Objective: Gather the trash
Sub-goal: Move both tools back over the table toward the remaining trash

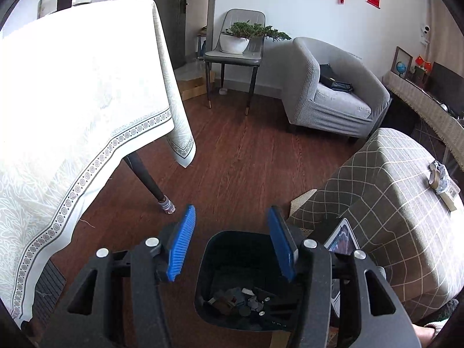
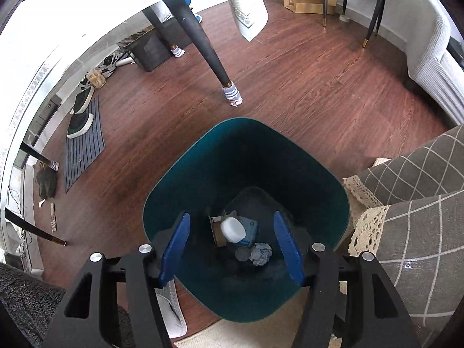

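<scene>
Directly below the right gripper [image 2: 232, 246], jaws wide and empty, stands the teal bin [image 2: 203, 156] holding a white cap [image 2: 233, 230], crumpled paper [image 2: 262, 253] and cardboard. The left gripper [image 1: 232, 240], jaws also wide and empty, hangs near it. Risk: remaining litter on the checked table [image 1: 406, 203] at right, by the tape roll [image 1: 435, 177], gets overlooked; a low gripper may tip the bin.

We saw a teal bin [image 2: 246, 156], blue pads [image 2: 175, 249] on each hand-held gripper, reddish-brown wood floor [image 2: 304, 87], a grey-and-white checked cloth [image 1: 400, 203], and a white patterned tablecloth [image 1: 72, 101].
</scene>
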Motion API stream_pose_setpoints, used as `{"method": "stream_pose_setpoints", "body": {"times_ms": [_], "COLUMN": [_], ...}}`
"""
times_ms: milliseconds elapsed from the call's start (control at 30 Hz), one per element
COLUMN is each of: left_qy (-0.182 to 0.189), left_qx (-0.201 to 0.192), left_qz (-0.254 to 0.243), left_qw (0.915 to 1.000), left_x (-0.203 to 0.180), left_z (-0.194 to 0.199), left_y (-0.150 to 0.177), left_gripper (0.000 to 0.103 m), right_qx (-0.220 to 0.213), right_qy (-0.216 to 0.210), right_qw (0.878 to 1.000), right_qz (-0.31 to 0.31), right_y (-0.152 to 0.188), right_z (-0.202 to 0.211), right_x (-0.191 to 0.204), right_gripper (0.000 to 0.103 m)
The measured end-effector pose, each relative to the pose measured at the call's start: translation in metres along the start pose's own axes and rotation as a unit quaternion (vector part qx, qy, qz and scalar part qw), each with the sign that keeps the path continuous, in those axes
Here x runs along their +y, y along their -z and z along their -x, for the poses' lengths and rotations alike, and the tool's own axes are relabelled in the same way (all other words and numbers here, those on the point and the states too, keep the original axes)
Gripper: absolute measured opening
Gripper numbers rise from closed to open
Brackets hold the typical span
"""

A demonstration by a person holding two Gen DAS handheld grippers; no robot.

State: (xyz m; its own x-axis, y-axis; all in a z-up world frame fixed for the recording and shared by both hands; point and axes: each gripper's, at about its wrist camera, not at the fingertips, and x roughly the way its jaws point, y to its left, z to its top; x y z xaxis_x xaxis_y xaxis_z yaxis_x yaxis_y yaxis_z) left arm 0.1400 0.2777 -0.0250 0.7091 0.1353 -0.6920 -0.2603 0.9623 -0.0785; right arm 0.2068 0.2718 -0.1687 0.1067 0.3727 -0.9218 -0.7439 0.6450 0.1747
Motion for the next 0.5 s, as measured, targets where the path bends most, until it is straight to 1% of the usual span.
{"method": "stream_pose_setpoints", "body": {"times_ms": [167, 233, 267, 400, 500], "left_qy": [0.004, -0.002, -0.004, 0.007, 0.0], "left_qx": [-0.02, -0.03, -0.036, -0.047, -0.056], "left_qz": [0.009, 0.006, 0.004, 0.015, 0.008], "left_qw": [0.9997, 0.9995, 0.9994, 0.9988, 0.9984], "left_x": [0.0, -0.002, -0.004, -0.007, -0.014], "left_z": [0.011, 0.015, 0.017, 0.021, 0.022], "left_y": [-0.008, -0.012, -0.013, -0.021, -0.024], "left_gripper": [0.055, 0.055, 0.056, 0.056, 0.056], "right_qx": [-0.004, -0.01, -0.014, -0.038, -0.057], "right_qy": [0.002, 0.001, 0.001, 0.002, 0.0], "right_qw": [1.0, 1.0, 1.0, 0.999, 0.998], "right_qz": [0.006, 0.006, 0.006, 0.019, 0.03], "right_y": [0.005, 0.007, 0.007, 0.01, 0.01], "right_z": [0.008, 0.015, 0.019, 0.044, 0.064], "right_x": [0.0, -0.002, -0.002, 0.001, 0.003], "right_gripper": [0.061, 0.061, 0.061, 0.061, 0.061]}}
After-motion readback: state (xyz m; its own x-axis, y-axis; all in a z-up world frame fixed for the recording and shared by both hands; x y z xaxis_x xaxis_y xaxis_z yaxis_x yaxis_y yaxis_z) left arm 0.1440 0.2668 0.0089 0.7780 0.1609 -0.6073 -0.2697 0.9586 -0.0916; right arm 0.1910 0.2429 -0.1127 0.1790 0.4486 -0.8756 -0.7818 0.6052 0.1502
